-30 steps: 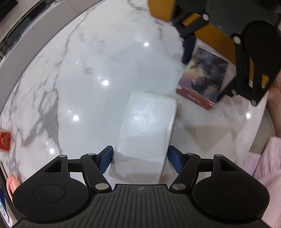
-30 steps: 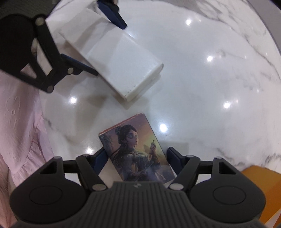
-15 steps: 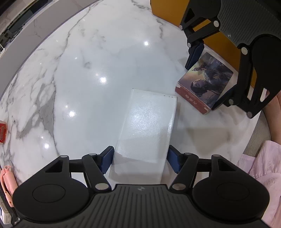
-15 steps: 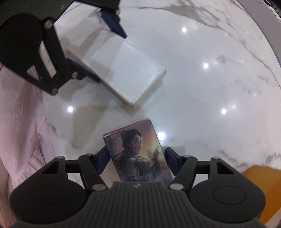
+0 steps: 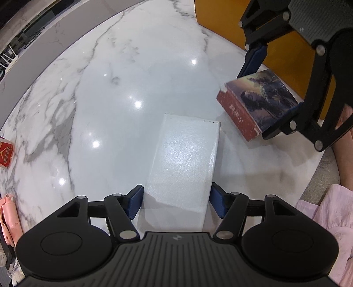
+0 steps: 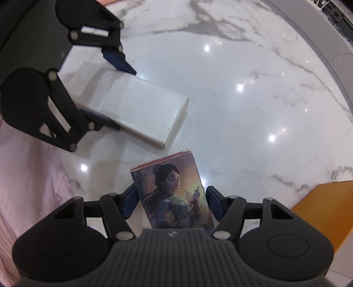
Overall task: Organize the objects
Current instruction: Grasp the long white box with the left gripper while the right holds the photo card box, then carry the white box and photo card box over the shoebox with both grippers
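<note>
On the marble table (image 5: pixel 110 92), the picture box (image 5: pixel 258 103) lies right of the white box (image 5: pixel 185 159), with the orange box (image 5: pixel 220 19) behind it.

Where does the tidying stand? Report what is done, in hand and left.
Done: nothing looks put away yet. In hand: the left tool is shut on the white box, and the right tool is shut on the illustrated card box; both appear lifted off the marble table. Left: placing both, perhaps by the orange box. A red pack and a pink item sit at the table's edge.
</note>
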{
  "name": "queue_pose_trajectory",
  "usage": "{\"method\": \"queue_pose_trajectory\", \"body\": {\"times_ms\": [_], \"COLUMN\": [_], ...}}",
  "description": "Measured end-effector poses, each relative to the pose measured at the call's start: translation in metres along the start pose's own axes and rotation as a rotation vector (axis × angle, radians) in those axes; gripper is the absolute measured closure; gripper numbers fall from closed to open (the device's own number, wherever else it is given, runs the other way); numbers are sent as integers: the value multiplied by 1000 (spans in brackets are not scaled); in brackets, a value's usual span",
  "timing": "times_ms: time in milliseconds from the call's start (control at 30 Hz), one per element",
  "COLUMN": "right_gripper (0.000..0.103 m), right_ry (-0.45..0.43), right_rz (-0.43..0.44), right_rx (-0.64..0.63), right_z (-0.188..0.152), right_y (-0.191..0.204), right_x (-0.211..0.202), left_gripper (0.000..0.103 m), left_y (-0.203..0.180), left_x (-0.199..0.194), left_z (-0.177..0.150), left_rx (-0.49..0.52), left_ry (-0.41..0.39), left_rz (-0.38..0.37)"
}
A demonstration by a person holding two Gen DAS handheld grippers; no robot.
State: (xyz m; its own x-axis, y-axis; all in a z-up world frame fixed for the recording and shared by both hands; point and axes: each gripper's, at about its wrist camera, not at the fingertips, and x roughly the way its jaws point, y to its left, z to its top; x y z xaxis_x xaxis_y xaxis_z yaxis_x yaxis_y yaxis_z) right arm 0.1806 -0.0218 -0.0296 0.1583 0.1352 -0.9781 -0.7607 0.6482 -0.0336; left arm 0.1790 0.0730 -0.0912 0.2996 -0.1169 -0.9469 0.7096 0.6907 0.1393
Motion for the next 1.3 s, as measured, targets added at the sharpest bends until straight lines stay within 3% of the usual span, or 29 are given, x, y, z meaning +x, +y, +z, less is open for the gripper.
{"method": "queue_pose_trajectory", "body": {"times_ms": [67, 133, 200, 267, 433, 667, 967, 1300], "right_gripper": [37, 38, 39, 40, 40, 40, 40, 40], "right_ry": [-9, -21, -33, -47, -95, -139, -258, -259], "right_rz": [-7, -20, -33, -44, -80, -100, -165, -341], "right_rx": [-3, -12, -15, -16, -1, 13, 17, 49], "right_z": [1, -10, -7, -13, -24, -46, -79, -137], "right_y": [3, -15, -11, -23, -13, -11, 11, -8], "right_x": [-8, 18, 7, 24, 20, -17, -76, -135], "left_gripper": [29, 29, 29, 29, 29, 29, 29, 29], "left_y": [0, 0, -4, -9, -20, -39, -67, -119], "left_x": [-7, -14, -21, -26, -42, -72, -118, -160], "left_z": [-2, -2, -3, -4, -6, -4, 8, 67], "left_rx": [-15, -19, -14, -9, 1, 47, 109, 282], "left_ry": [-23, -38, -43, -50, -96, -121, -193, -332], "left_rz": [9, 15, 20, 31, 47, 116, 180, 208]}}
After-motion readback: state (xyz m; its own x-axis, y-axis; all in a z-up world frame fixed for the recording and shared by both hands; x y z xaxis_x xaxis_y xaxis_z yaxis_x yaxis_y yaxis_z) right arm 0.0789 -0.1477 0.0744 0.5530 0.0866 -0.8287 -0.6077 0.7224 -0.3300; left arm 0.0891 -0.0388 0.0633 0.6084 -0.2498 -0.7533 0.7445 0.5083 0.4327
